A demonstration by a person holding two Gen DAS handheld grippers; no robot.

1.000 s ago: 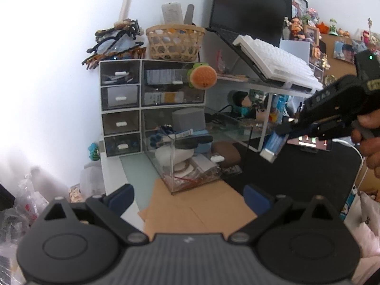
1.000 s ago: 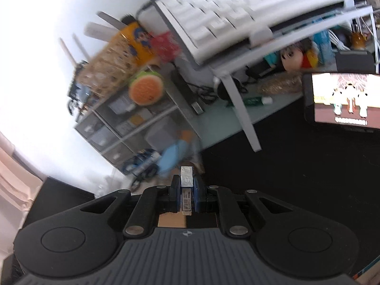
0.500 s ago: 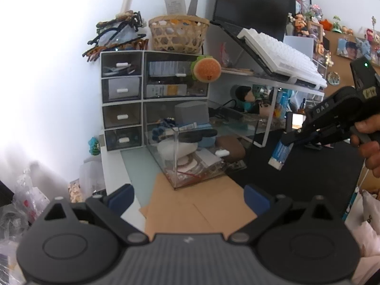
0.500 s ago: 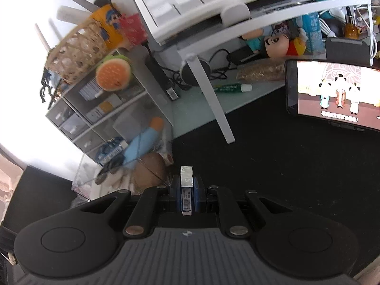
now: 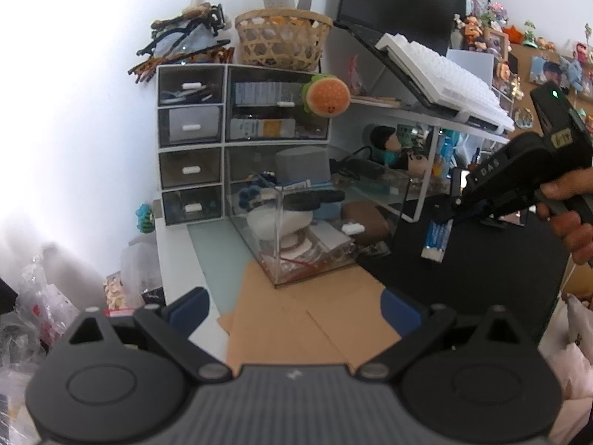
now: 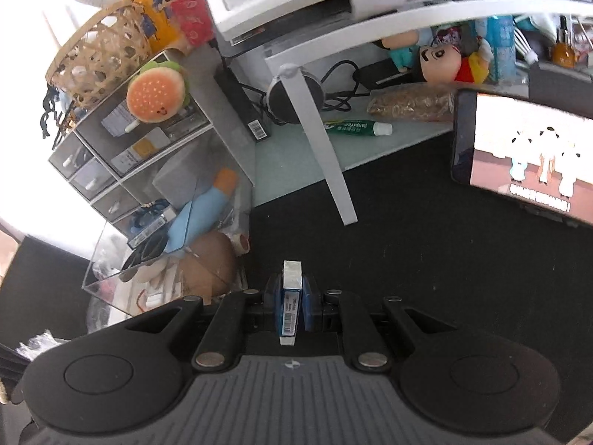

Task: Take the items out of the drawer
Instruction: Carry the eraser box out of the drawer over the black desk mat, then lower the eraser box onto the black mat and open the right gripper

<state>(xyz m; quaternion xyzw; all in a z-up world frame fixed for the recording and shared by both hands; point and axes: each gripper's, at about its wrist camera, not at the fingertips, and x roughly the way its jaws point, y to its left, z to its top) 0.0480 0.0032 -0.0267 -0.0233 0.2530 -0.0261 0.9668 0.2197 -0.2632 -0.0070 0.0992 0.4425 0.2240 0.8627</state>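
Note:
My right gripper (image 6: 291, 293) is shut on a small blue and white box (image 6: 290, 298). In the left wrist view the right gripper (image 5: 450, 215) holds the box (image 5: 436, 239) end down just above the black desk mat (image 5: 493, 270). A clear drawer (image 5: 296, 237) stands pulled out of the drawer cabinet (image 5: 229, 141) and holds several items; it also shows in the right wrist view (image 6: 163, 244). My left gripper (image 5: 292, 309) is open and empty, low over brown paper (image 5: 296, 319) in front of the drawer.
A wicker basket (image 5: 283, 39) and a burger plush (image 5: 328, 96) sit on the cabinet. A white keyboard (image 5: 441, 70) rests on a white stand (image 6: 318, 126). A phone (image 6: 526, 159) stands lit at the right. A green tube (image 6: 352, 128) lies under the stand.
My right gripper has carried the box down and to the right, away from the drawer, close to the black mat. My left gripper has drawn back a little and stays open.

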